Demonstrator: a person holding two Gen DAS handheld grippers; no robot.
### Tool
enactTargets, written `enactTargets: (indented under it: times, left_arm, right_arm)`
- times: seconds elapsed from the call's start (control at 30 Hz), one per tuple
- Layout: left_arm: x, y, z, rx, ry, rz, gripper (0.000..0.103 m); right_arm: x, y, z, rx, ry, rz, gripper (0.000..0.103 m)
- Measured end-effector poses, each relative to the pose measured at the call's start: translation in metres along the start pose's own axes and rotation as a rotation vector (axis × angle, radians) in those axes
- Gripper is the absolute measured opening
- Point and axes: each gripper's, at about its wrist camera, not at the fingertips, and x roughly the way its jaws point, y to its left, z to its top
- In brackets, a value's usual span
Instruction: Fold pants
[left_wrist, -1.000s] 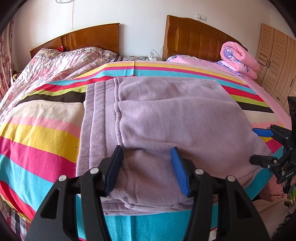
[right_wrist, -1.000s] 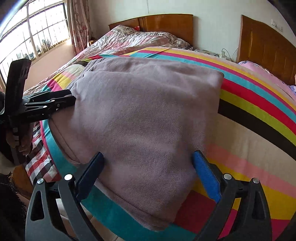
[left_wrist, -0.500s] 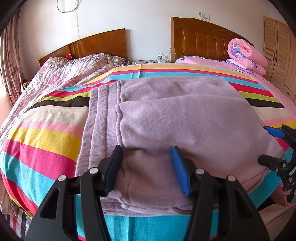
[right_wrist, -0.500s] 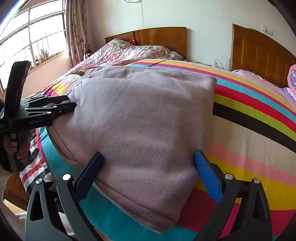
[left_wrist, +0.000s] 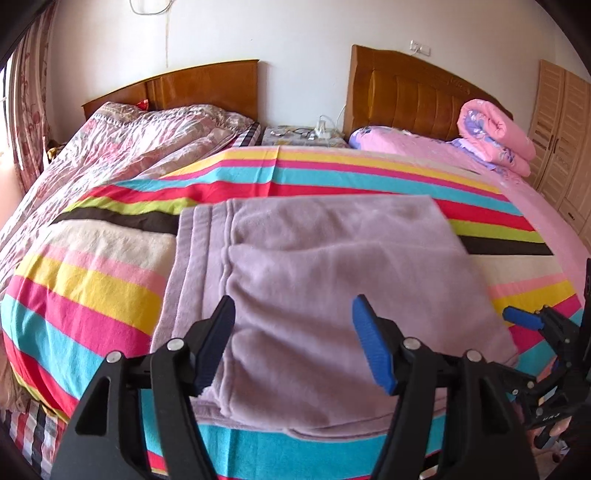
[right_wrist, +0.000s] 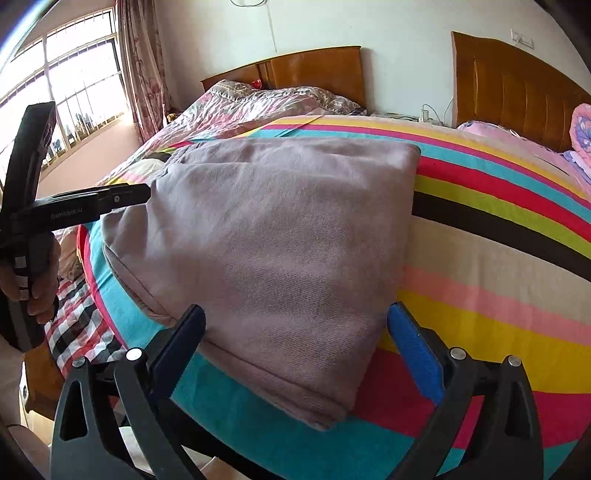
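Opening, my left tongs pinched nothing; the pants lay centre frame under them, long axis left-right. Right tongs stood spread.

Lilac pants, rainbow-striped blanket, blue-padded black tongs

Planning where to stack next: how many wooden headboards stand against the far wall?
2: one brown wooden headboard behind the floral quilt, another behind the pink bedding. None seems hidden.

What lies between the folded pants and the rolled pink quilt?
In the left wrist view, only striped blanket and pink sheet lie between the pants and the quilt.
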Motion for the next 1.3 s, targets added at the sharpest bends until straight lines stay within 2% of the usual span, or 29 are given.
enactTargets:
  times: [0.03,0.1,0.17,0.2,0.27,0.33,0.4,0.47,0.53,0.6,0.63,0.7,0.8,0.87,0.93,0.97,1.03,1.07,1.1,1.17,1.23,1.3]
  left_arm:
    - [0.004,-0.005,0.012,0.033,0.004,-0.007,0.082]
    - [0.028,-0.01,0.034,0.078,0.056,-0.001,0.083]
    - [0.054,0.0,0.049,0.053,0.108,0.016,0.082]
    - [0.062,0.01,0.052,0.027,0.12,0.015,0.081]
    - [0.074,0.029,0.052,-0.003,0.154,-0.046,0.081]
    - [0.088,0.044,0.046,0.007,0.195,-0.011,0.081]
    - [0.095,0.056,0.04,0.01,0.207,-0.044,0.081]
    - [0.095,0.061,0.037,0.026,0.193,-0.071,0.082]
    - [0.093,0.061,0.035,0.045,0.19,-0.075,0.082]
    - [0.091,0.063,0.035,0.043,0.193,-0.083,0.082]
    - [0.09,0.065,0.035,0.042,0.194,-0.088,0.082]
    - [0.087,0.07,0.033,0.047,0.2,-0.09,0.083]
    - [0.074,0.081,0.034,0.035,0.185,-0.098,0.083]
    - [0.064,0.084,0.039,0.052,0.168,-0.059,0.083]
    - [0.058,0.086,0.046,0.055,0.152,-0.054,0.083]
    - [0.056,0.085,0.05,0.057,0.145,-0.058,0.083]
    - [0.055,0.083,0.056,0.072,0.14,-0.048,0.083]
    - [0.056,0.082,0.058,0.078,0.143,-0.042,0.083]
    - [0.058,0.082,0.06,0.081,0.147,-0.037,0.083]
    - [0.062,0.081,0.064,0.087,0.156,-0.019,0.083]
    - [0.064,0.073,0.07,0.103,0.154,-0.012,0.083]
    - [0.065,0.06,0.077,0.129,0.135,-0.048,0.083]
  right_arm:
    - [-0.002,0.007,0.004,-0.019,-0.018,0.021,0.096]
    - [0.004,0.031,0.013,-0.075,-0.016,0.116,0.096]
    - [0.02,0.061,0.018,-0.163,0.016,0.192,0.096]
    - [0.028,0.076,0.02,-0.211,0.021,0.215,0.096]
    - [0.045,0.098,0.018,-0.285,0.053,0.256,0.096]
    - [0.052,0.111,0.008,-0.35,0.078,0.29,0.099]
    - [0.047,0.115,0.001,-0.42,0.067,0.317,0.099]
    - [0.041,0.114,0.008,-0.397,0.048,0.345,0.099]
    - [0.035,0.12,0.017,-0.364,0.011,0.416,0.099]
    - [0.042,0.135,0.025,-0.384,0.0,0.439,0.099]
    - [0.049,0.144,0.026,-0.404,0.013,0.442,0.099]
    - [0.066,0.16,0.018,-0.434,0.094,0.502,0.099]
    - [0.063,0.17,0.013,-0.508,0.07,0.465,0.099]
    - [0.06,0.17,0.029,-0.459,0.035,0.499,0.099]
    - [0.062,0.178,0.044,-0.435,-0.005,0.537,0.099]
    - [0.068,0.184,0.045,-0.434,0.005,0.549,0.099]
    - [0.091,0.2,0.04,-0.452,0.104,0.576,0.099]
    - [0.095,0.204,0.036,-0.478,0.119,0.547,0.099]
    - [0.088,0.206,0.035,-0.501,0.105,0.552,0.099]
    - [0.075,0.198,0.04,-0.481,0.113,0.58,0.098]
    - [0.056,0.175,0.049,-0.415,0.082,0.583,0.096]
    - [0.043,0.146,0.058,-0.347,0.058,0.516,0.097]
